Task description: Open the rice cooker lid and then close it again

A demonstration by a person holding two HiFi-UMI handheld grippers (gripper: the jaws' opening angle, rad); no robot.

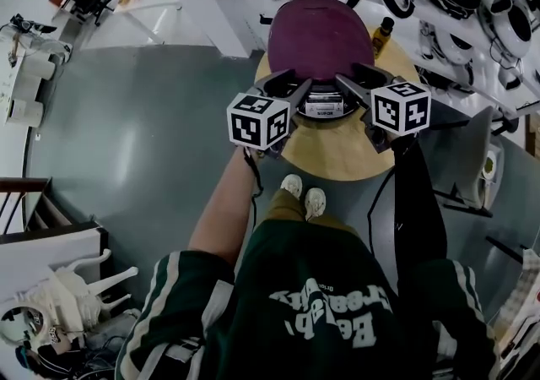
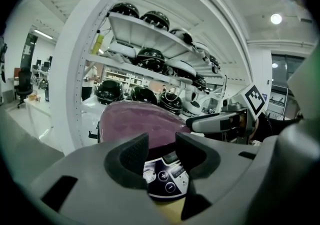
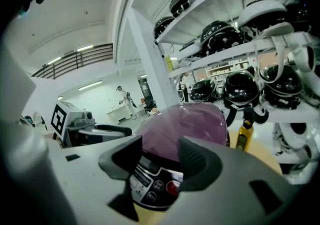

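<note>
Left gripper (image 1: 291, 87) and right gripper (image 1: 359, 83) hover open and empty before the rice cooker (image 1: 325, 106) on the round table (image 1: 337, 159), upper centre of the head view; its purple lid (image 1: 321, 28) lies shut; opening and closing both seem left to do.

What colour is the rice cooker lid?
The rice cooker lid is dark purple, clearest in the head view.
</note>
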